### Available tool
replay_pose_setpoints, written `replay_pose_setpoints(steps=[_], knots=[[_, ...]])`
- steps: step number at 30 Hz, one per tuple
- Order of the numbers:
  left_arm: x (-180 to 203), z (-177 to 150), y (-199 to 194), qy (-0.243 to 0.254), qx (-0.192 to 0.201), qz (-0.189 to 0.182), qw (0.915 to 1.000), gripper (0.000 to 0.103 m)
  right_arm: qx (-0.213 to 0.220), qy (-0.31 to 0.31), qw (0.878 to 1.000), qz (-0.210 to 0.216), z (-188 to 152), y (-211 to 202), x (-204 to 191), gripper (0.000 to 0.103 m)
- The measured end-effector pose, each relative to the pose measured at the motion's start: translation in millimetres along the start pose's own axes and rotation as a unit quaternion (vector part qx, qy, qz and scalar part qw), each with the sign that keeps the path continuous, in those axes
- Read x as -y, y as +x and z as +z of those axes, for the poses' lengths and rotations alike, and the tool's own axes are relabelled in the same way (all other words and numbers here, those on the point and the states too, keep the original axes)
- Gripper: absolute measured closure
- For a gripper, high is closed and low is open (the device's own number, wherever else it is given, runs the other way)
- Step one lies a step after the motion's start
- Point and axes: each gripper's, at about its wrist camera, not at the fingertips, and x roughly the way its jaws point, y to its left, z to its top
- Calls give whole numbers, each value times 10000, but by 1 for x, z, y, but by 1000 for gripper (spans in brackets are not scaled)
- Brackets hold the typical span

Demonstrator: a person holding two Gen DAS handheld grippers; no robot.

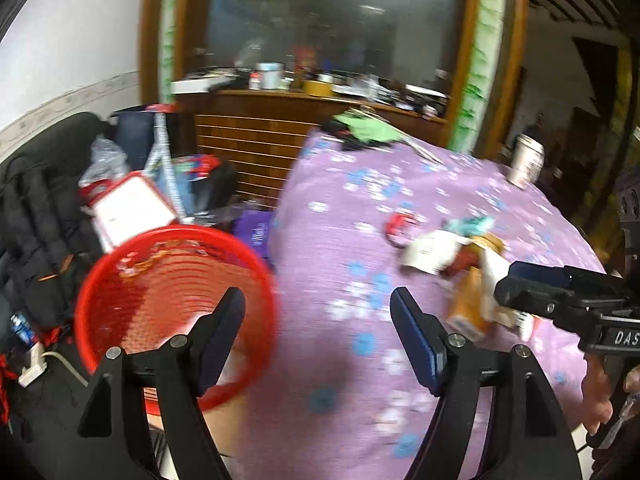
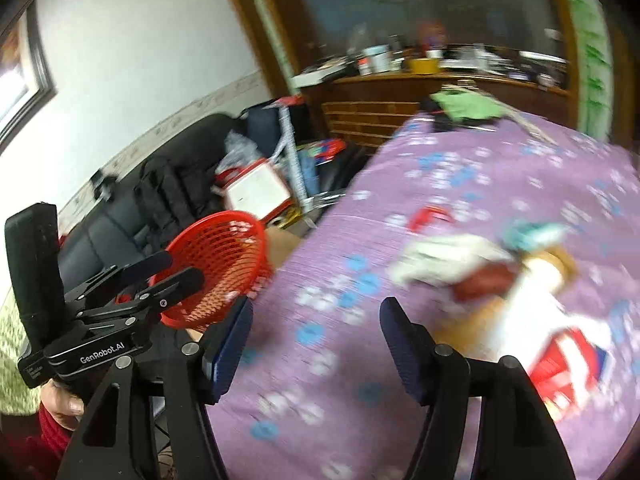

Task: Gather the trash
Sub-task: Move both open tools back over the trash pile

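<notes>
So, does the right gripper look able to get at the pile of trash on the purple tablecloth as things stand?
Probably yes: the right gripper is open and empty, and the trash pile lies just ahead on the purple tablecloth with nothing between, though blur hides detail.

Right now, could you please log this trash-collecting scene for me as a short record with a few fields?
surface: table under purple flowered cloth
bin: red plastic mesh basket, off the table's left edge
trash: blurred pile of white, orange and red wrappers on the cloth
other: white paper cup, far right edge
left tongs: open, empty
right tongs: open, empty, near the pile
</notes>
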Motion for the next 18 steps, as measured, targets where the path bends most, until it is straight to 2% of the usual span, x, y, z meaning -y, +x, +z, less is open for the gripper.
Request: replay_pose_setpoints(steps=[4,9,18], knots=[[40,-5,12,314,-157,-231,9991,29,148,439,9986,-249,-21,-31,43,31],[78,-10,22,621,-323,-454,9965,29,124,892,9946,-509,-47,-51,86,31],[124,-14,38,950,-584,-824,9903,29,-16,1588,9848,-704,-78,-52,131,31]])
